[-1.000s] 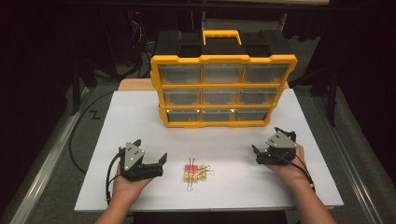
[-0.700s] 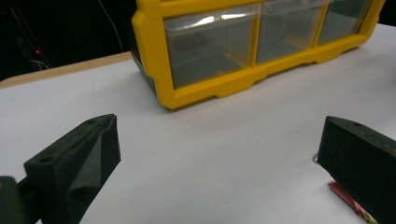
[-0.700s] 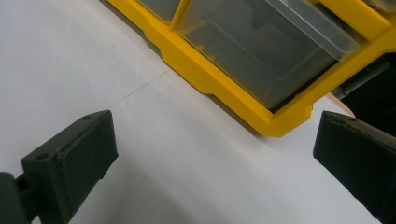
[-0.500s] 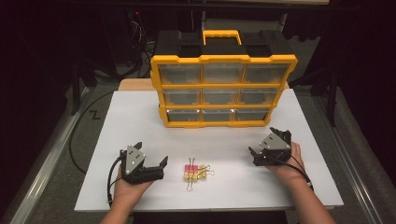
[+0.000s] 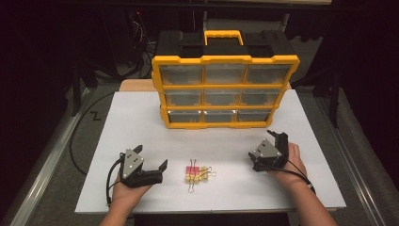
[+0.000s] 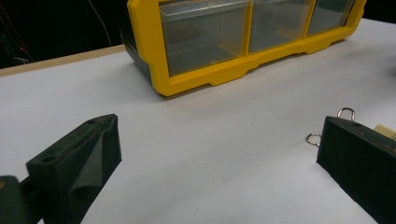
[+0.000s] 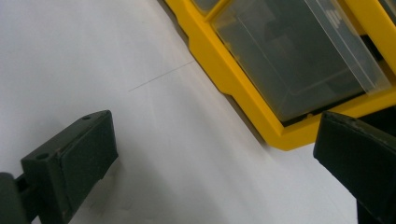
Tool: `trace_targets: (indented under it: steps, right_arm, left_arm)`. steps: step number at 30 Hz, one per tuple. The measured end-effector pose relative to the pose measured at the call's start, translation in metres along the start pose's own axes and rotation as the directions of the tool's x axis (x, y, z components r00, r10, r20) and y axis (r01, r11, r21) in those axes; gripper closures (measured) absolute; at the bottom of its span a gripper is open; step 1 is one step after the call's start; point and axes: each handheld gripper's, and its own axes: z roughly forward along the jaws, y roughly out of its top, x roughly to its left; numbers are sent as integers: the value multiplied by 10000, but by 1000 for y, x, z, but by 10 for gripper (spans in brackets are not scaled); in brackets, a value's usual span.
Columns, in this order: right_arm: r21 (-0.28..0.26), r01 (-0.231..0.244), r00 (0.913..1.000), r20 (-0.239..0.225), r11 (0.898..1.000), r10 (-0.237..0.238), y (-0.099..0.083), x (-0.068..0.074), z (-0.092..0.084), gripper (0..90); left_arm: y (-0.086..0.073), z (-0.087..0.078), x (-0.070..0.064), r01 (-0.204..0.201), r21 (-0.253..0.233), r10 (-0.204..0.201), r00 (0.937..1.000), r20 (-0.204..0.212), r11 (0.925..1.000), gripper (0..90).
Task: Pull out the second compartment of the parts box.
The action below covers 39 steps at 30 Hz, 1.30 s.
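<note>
My left claw [image 5: 159, 170] rests low on the white surface [image 5: 141, 117] with its jaws wide apart and nothing in them, pointing at the little bunch of clips [image 5: 197, 173] just beside it, so I think it is set to grab them. My right claw [image 5: 277, 143] is also spread wide with nothing inside, and it faces the yellow drawer box [image 5: 225, 89] at the back, maybe to pull a drawer.

You see pink and cream binder clips [image 5: 197, 173] at lower centre, silver-handled. Above them, your yellow-and-black organizer [image 5: 225, 80] on white table [image 5: 141, 117].
</note>
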Motion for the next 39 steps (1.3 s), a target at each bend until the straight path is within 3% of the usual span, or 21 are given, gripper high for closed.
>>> trace_targets:
  steps: [8,10,13,17,21,24,25,27,39]
  right_arm:
    - [235,880,9956,297,9958,-887,5,6,-1,8]
    - [258,1269,9909,426,9916,-1280,6,7,-1,8]
    - [286,1404,9883,552,9897,-1418,8,10,-2,8]
    - [351,1897,9788,723,9812,-1919,10,12,-2,8]
    - [431,2346,9681,797,9711,-2374,13,14,-3,10]
    - [502,2744,9550,1026,9603,-2783,15,16,-3,11]
    - [538,2706,9559,1033,9612,-2749,15,18,-3,12]
    - [536,3105,9419,1168,9491,-3148,17,18,-2,13]
    - [655,3932,8993,1802,9171,-3984,20,21,-3,97]
  left_arm:
    - [0,-2,1,-106,-146,104,9998,-144,9998,4]
    - [0,-2,0,-129,-147,128,9999,-112,9998,4]
    - [0,-2,0,-109,-145,107,9999,-89,9998,4]
    - [1,-3,0,-96,-181,94,9999,-84,9998,4]
    - [1,-3,-2,-328,-108,328,9995,-46,9994,4]
    - [1,-3,-3,-457,-136,455,9989,-97,9989,4]
    - [1,-3,-3,-451,-159,449,9989,-111,9989,4]
    - [1,-3,-3,-448,-184,445,9989,-167,9988,4]
    - [1,-3,-4,-636,-230,630,9977,-249,9977,4]
